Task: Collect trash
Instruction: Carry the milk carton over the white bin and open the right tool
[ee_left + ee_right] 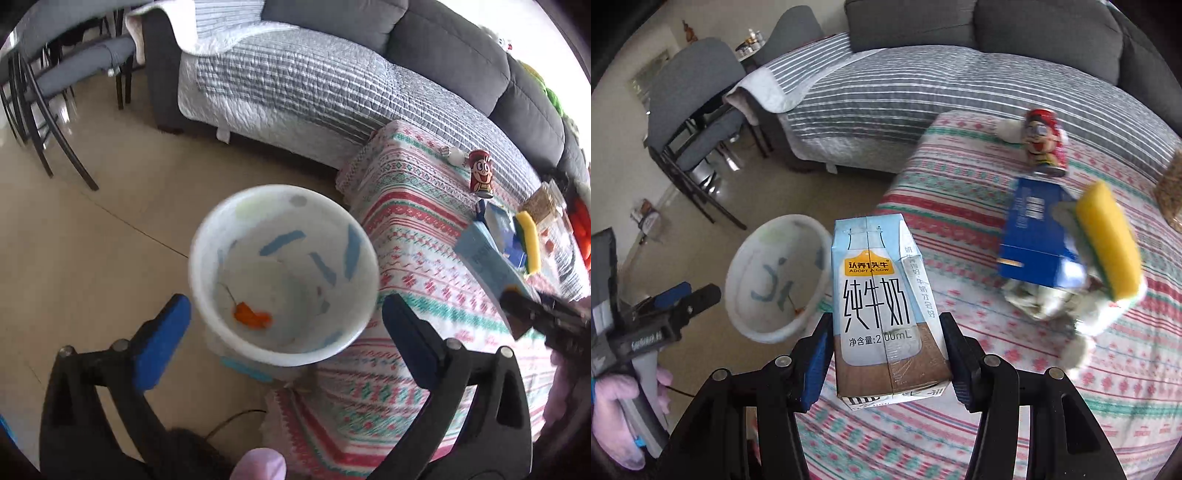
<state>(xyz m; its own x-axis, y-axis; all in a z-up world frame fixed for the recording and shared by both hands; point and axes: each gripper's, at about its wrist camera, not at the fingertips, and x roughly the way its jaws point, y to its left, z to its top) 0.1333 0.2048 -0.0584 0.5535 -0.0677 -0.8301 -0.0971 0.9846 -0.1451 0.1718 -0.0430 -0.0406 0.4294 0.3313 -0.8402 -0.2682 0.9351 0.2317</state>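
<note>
A white trash bin stands on the floor at the table's corner, with an orange scrap at its bottom. My left gripper hangs above the bin, open wide, with nothing between its blue pads. My right gripper is shut on an upright light-blue milk carton over the table's edge, to the right of the bin. In the left wrist view the carton and the right gripper's black body show at the right. In the right wrist view the left gripper shows at the left, held by a gloved hand.
The table wears a red-and-green patterned cloth. On it are a red cartoon can, a blue box, a yellow sponge and crumpled paper. Behind are a grey sofa with a striped cover and dark chairs.
</note>
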